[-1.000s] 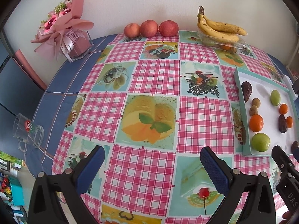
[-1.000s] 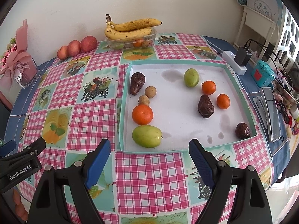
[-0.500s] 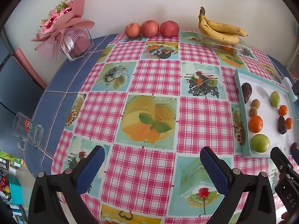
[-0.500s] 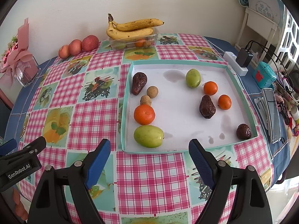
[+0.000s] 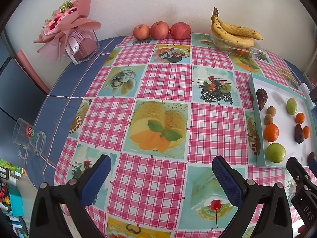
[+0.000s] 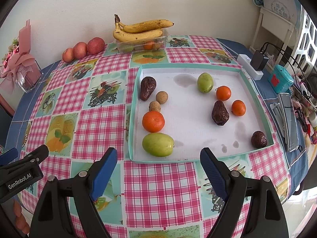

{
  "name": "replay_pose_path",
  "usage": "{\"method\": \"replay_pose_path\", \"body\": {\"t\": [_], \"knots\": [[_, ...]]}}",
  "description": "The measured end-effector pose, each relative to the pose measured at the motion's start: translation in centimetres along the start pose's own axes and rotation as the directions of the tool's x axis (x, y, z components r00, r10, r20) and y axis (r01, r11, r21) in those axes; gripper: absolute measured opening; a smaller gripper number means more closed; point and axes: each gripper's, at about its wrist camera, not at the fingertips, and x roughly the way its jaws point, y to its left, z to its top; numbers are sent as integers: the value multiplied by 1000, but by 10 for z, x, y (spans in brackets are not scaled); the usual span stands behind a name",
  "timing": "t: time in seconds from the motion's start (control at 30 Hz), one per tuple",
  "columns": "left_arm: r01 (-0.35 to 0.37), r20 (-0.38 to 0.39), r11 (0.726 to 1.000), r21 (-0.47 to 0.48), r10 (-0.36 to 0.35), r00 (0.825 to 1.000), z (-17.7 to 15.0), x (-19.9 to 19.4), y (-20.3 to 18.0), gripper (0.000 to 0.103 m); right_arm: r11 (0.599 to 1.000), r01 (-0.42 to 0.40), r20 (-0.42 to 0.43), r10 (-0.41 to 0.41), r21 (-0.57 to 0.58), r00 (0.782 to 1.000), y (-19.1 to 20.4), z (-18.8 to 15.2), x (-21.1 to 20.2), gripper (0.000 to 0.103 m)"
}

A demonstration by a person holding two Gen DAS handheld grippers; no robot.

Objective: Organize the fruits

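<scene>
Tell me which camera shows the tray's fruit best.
Right wrist: the whole tray faces it, every fruit apart and clear. The left wrist view catches it squeezed at the right edge, its far corner cut off.

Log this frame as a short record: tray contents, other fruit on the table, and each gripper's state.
tray: two green fruits, three oranges, three dark wrinkled fruits, two small brown round fruits
apples: three, by the wall
bananas: on a clear box
left gripper: open, empty, over tablecloth
right gripper: open, empty, just short of the tray
</scene>
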Motion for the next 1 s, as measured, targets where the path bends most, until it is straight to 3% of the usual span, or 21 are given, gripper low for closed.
{"method": "replay_pose_path", "body": {"t": [1.0], "knots": [[-34,-7,999,-22,34,999,-2,0,4,103,1000,-3,0,3,4,1000,-1,-1,1,86]]}}
